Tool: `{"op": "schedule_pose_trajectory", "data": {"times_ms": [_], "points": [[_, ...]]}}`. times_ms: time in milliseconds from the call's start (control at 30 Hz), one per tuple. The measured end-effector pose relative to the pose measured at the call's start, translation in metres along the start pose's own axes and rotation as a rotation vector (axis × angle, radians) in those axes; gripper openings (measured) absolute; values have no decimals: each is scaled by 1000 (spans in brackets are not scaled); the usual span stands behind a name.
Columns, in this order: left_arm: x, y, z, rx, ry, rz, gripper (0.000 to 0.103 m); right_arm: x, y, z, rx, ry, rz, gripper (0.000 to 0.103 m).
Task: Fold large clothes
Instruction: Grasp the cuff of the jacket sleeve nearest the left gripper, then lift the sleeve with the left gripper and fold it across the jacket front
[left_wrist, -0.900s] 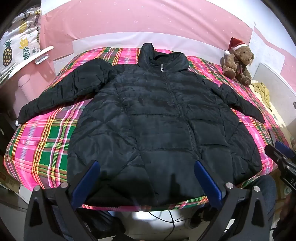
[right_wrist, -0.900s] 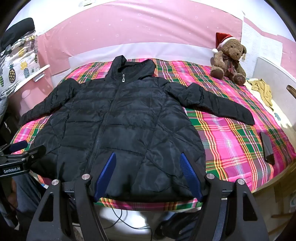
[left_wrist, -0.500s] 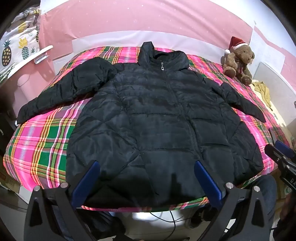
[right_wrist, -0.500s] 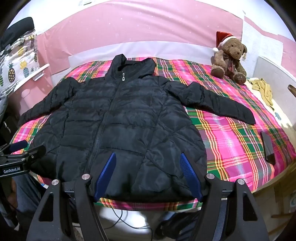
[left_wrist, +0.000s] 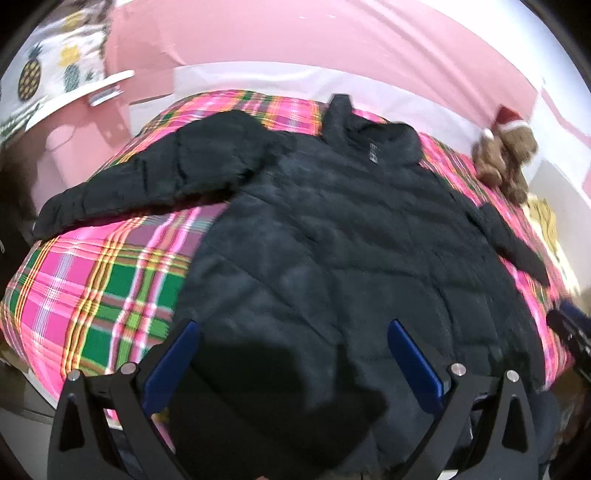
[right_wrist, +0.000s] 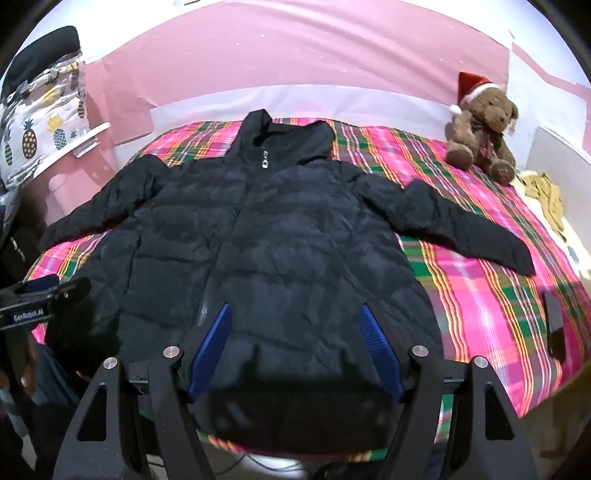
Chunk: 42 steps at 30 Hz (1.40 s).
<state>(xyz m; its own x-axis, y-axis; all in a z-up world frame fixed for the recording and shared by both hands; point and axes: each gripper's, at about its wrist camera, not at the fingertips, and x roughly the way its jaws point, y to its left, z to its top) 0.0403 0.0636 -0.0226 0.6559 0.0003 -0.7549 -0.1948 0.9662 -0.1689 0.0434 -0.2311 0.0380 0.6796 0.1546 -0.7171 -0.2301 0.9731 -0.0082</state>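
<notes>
The jacket lies spread on the bed, teddy bear behind right.

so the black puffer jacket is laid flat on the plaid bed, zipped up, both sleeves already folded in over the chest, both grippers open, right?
Not quite: the sleeves are not folded in. In the right wrist view the black puffer jacket lies flat and zipped on the plaid bed with both sleeves spread outward. The left gripper and right gripper are open.

The left gripper hovered with its blue fingers spread wide. The right gripper was likewise spread, holding nothing.
</notes>
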Motion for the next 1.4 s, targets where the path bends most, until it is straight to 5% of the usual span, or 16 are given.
{"op": "schedule_pose_trajectory", "data": {"times_ms": [300,500,933,1100,1267,1400], "points": [[34,76,44,-127,-37,127,103,46,20,37,-34,18,88,71],[65,135,61,-234,-13,137,103,88,38,54,-85,87,133,71],[116,234,86,-478,-57,187,94,155,39,78,-87,165,94,71],[126,244,97,-466,-97,262,66,169,33,84,-85,177,76,71],[122,242,106,-426,-109,263,26,175,25,82,-85,184,60,71],[96,223,122,-370,-148,250,19,170,15,81,-86,169,38,71]]}}
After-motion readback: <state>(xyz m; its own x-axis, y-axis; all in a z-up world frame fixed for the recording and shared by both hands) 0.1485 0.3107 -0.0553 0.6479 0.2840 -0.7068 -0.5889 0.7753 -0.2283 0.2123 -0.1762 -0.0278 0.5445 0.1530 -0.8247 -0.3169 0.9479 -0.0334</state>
